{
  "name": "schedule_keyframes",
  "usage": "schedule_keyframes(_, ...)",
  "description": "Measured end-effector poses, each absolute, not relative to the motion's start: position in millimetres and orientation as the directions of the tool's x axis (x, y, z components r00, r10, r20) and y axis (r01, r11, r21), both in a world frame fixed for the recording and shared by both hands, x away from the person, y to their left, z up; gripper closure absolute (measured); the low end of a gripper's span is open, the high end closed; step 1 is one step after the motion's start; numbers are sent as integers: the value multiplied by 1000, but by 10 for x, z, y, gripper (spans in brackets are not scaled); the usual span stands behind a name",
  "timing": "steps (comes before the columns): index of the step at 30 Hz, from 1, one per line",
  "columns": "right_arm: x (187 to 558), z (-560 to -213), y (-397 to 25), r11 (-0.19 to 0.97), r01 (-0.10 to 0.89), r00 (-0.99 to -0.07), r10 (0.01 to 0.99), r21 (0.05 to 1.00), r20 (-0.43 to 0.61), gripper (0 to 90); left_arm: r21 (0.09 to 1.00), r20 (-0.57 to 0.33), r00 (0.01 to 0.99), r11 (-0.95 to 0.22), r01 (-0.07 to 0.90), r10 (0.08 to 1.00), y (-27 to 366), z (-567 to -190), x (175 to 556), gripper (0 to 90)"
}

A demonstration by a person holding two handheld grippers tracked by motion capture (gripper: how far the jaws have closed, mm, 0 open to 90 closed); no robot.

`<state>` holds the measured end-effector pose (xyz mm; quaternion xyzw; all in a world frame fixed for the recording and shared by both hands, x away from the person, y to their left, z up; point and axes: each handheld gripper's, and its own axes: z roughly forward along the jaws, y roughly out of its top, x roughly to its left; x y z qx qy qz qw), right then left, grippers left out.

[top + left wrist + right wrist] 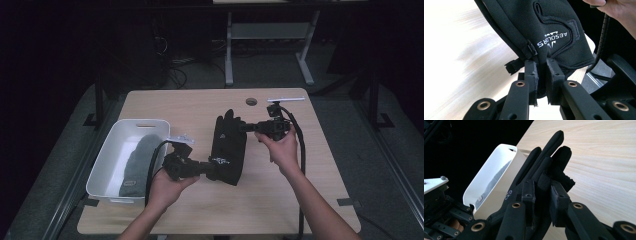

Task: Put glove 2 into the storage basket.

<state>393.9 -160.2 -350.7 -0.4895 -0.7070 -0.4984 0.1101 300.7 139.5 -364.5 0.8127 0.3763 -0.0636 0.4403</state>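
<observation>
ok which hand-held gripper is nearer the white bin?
Left. The left hand-held gripper grips the cuff end of the black glove just beside the white bin; the right hand-held gripper holds the glove's fingers farther away.

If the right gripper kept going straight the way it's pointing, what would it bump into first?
The right gripper is already clamped on the black glove, so the glove comes first. Beyond it the line probably leads to the white bin, though depth is hard to judge.

White lettering on the black glove (554,37) reads "ABSOLORS", seen upside down. A small angular logo mark sits beside the word.
</observation>
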Motion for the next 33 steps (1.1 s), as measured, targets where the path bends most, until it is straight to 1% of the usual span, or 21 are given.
schedule_keyframes(11, 4008, -3404, -1397, 47, 796, -516, 574, 604, 636, 761, 675, -434, 698, -307, 671, 569, 1592, -3541, 3002, 816)
schedule_keyframes(25, 4114, -3298, -1132, 62, 797, -529, 553, 601, 644, 760, 684, -459, 674, -253, 684, 579, 1870, -3436, 2999, 816)
schedule_keyframes(33, 4180, -3235, -943, 76, 795, -542, 536, 602, 647, 760, 686, -447, 661, -244, 686, 602, 2026, -3372, 2990, 816)
